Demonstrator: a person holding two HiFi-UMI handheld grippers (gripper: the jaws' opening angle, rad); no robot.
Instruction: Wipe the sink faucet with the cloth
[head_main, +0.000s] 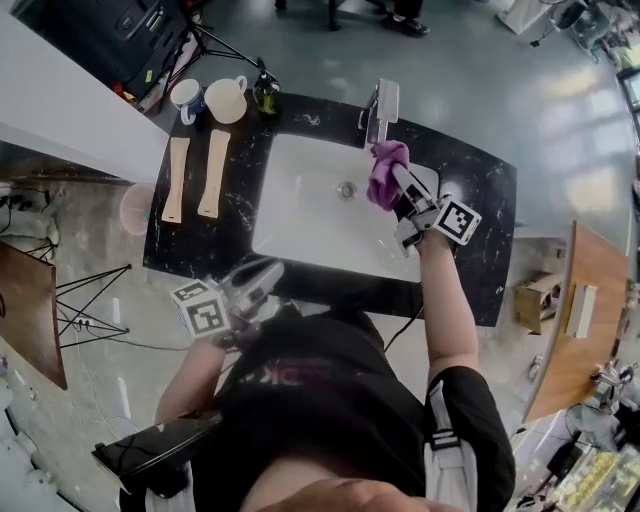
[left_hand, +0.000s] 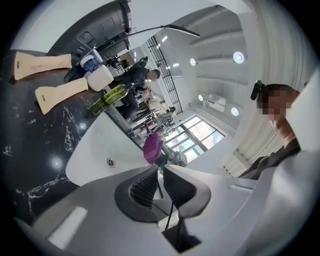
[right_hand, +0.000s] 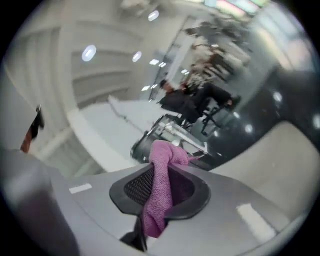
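Observation:
A purple cloth (head_main: 387, 170) hangs bunched over the white sink basin (head_main: 300, 215), just below the metal faucet (head_main: 381, 108) at the sink's back rim. My right gripper (head_main: 402, 183) is shut on the cloth, reaching in from the right. In the right gripper view the cloth (right_hand: 162, 165) fills the gap between the jaws of that gripper (right_hand: 162, 175), with the faucet (right_hand: 172, 132) right behind it. My left gripper (head_main: 262, 282) hovers at the counter's front edge, shut with nothing held. In the left gripper view the left gripper (left_hand: 160, 174) faces the cloth (left_hand: 152, 148) across the basin.
On the black marble counter (head_main: 480, 210), two wooden paddles (head_main: 213, 172) lie left of the basin. Two cups (head_main: 226, 98) and a green bottle (head_main: 266, 92) stand at the back left corner. The drain (head_main: 346, 189) sits mid-basin. A pink bin (head_main: 134, 208) stands on the floor at left.

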